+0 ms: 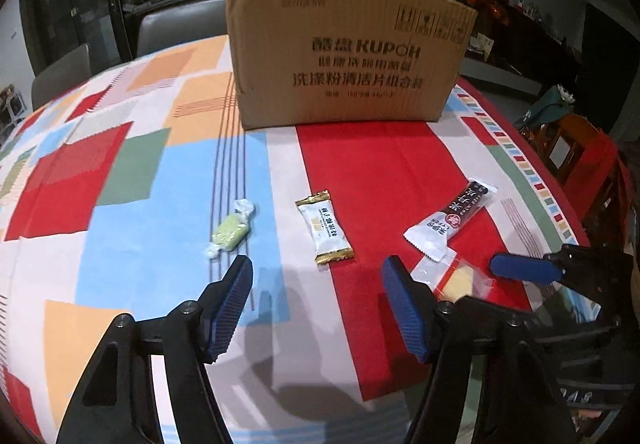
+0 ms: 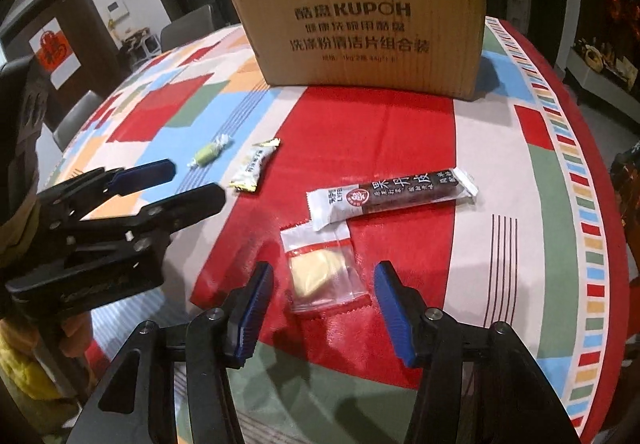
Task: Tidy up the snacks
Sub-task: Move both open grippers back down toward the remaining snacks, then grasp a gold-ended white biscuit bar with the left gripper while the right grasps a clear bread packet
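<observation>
Several snacks lie on the patchwork tablecloth before a cardboard box (image 1: 348, 48) (image 2: 368, 20). A green twist-wrapped candy (image 1: 231, 230) (image 2: 209, 153), a white-and-gold packet (image 1: 325, 227) (image 2: 255, 169), a long dark-and-white bar (image 1: 454, 214) (image 2: 394, 194) and a clear packet with a yellow piece (image 1: 460, 280) (image 2: 322, 270). My left gripper (image 1: 318, 276) is open and empty, just short of the white-and-gold packet. My right gripper (image 2: 324, 280) is open, its fingers either side of the clear packet without touching it; it also shows in the left wrist view (image 1: 524, 268).
The table (image 1: 120, 204) (image 2: 500, 244) is round and drops away at the right edge. Grey chairs (image 1: 180, 24) stand behind it at the far left. A wooden chair with red cloth (image 1: 580, 156) stands to the right. The left gripper shows in the right wrist view (image 2: 160, 184).
</observation>
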A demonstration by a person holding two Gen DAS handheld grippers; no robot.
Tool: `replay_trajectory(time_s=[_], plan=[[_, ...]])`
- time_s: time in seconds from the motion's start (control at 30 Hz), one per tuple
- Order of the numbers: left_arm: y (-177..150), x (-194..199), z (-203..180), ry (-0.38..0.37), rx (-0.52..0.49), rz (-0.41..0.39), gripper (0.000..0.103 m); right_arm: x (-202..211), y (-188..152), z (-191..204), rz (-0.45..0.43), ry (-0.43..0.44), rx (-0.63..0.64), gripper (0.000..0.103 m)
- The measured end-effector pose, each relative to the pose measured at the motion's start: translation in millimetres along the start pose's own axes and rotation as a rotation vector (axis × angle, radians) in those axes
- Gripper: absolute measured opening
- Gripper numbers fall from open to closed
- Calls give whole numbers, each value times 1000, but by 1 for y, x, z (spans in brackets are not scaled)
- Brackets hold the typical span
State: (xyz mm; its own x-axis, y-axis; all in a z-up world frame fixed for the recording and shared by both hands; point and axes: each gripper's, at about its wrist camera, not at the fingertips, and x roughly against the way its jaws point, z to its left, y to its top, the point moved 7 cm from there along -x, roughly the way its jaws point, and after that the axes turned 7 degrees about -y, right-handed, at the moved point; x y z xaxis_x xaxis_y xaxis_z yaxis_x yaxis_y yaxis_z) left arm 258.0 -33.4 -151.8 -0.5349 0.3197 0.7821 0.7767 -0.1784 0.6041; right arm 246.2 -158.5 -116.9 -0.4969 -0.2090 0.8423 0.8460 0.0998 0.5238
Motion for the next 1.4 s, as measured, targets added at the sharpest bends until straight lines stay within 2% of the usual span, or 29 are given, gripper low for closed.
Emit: replay_trajectory(time_s=[0.2,0.3,0.4,0.5,0.57,0.63,0.93,1.4], plan=[[6,-28,2,8,26,27,60,-8,0,-1,6,-25,10,50],[9,-38,2,15,31,36,58,-9,1,0,-4,-43,25,43],[12,-43,1,37,15,28,52,-10,2,0,-8,-42,31,43],[14,-45,-2,43,-3,24,42,-10,2,-1,-11,-34,24,42],[15,-45,-2,42,-10,17,29,-9,2,-2,-15,-33,19,39],[15,-45,-1,39,-4,13,22,-9,2,-2,-17,-31,11,39],[10,-28,-2,20,27,4,20,-3,2,-3,-29,5,-29,37],[13,33,-5,6,60,-100,20,37,16,9,-132,57,-33,37]])
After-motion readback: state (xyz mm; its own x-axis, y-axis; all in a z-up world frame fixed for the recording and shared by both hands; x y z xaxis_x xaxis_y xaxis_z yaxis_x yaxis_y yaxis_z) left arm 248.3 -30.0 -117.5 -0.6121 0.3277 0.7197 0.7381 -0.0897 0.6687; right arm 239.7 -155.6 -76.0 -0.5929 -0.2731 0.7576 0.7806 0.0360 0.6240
